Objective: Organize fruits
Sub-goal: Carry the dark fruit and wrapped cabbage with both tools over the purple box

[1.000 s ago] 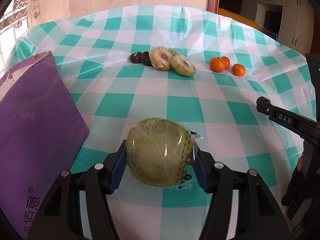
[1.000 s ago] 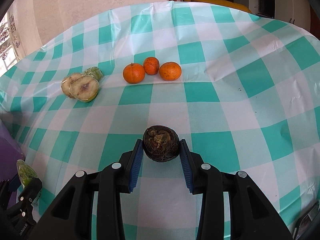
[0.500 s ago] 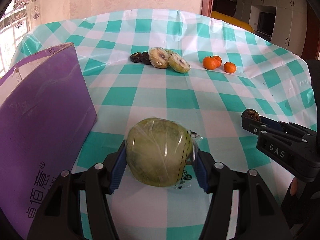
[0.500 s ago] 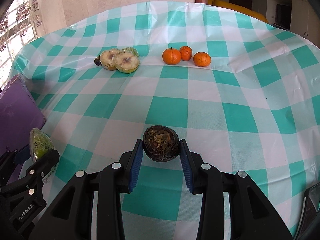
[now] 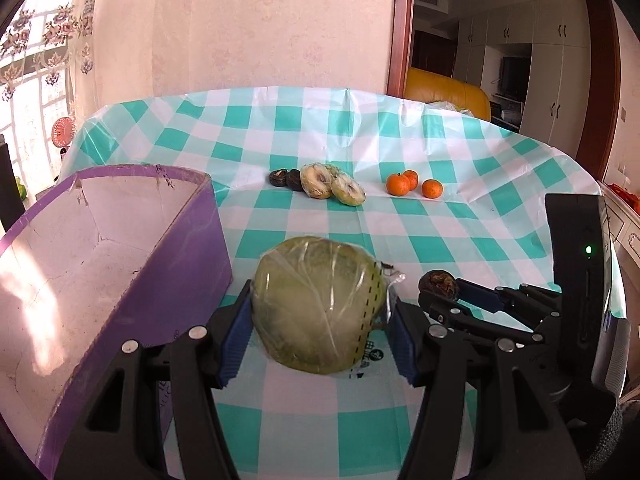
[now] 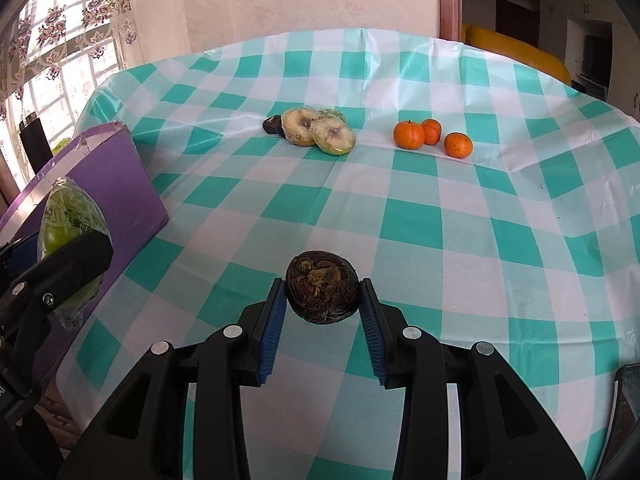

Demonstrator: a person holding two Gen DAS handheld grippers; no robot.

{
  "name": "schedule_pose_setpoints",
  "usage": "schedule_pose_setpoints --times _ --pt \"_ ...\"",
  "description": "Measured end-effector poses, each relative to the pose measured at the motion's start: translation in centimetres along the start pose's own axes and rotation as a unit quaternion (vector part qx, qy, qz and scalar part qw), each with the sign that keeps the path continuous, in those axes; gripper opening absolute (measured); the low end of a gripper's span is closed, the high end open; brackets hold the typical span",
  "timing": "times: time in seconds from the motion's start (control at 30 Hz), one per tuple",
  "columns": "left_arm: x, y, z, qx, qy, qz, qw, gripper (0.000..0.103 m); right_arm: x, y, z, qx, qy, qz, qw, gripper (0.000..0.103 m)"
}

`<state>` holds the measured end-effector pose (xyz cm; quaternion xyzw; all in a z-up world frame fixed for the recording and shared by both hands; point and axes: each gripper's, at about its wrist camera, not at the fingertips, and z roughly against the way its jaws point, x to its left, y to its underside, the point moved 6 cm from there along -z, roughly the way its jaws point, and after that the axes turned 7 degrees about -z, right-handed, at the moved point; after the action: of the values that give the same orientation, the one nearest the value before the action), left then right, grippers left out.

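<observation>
Plastic-wrapped green fruit (image 5: 320, 304) was clamped in left hand-held gripper (image 5: 320, 328); dark brown fruit (image 6: 322, 292) was clamped in right hand-held gripper (image 6: 322, 320).

Both were held above the table (image 6: 500, 208) w/ teal-white check cloth, left unit just beside the open purple box (image 5: 120, 264) at table's left edge. Far side of table: 2 dark fruits (image 5: 286, 179) touching 2 wrapped pale fruit halves (image 5: 332, 187); 3 oranges (image 5: 412, 185) grouped near, to the right of them. Box interior was white.
</observation>
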<state>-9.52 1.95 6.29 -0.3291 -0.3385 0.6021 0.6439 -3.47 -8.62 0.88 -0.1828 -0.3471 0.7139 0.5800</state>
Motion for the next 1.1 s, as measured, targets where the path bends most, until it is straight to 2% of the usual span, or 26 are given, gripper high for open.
schedule_pose_setpoints --times 0.13,0.37,0.53,0.9,1.03,1.1 --pt "2.0 -0.8 2.8 -0.019 -0.016 0.014 0.9996 0.06 2.3 -0.7 1.8 -0.017 -0.019 0.018 1.0 0.038" --pt "7.7 -1.2 7.0 -0.027 -0.089 0.042 0.9947 0.06 6.9 -2.0 5.2 -0.052 -0.067 0.051 0.995 0.038" --pt "12.5 0.0 8.3 -0.007 -0.124 0.066 0.9901 0.06 11.2 -2.2 6.4 -0.058 -0.103 0.083 0.99 0.038" --pt "20.4 3.6 9.7 0.035 -0.169 0.125 0.977 0.06 20.5 -2.9 7.1 -0.053 -0.166 0.155 0.972 0.038" --pt "22.8 5.2 9.6 0.062 -0.177 0.155 0.97 0.06 24.2 -3.2 6.7 -0.043 -0.176 0.184 0.966 0.038" --pt "23.7 6.0 9.5 0.076 -0.176 0.166 0.9674 0.06 25.8 -3.4 5.8 -0.034 -0.163 0.204 0.965 0.038"
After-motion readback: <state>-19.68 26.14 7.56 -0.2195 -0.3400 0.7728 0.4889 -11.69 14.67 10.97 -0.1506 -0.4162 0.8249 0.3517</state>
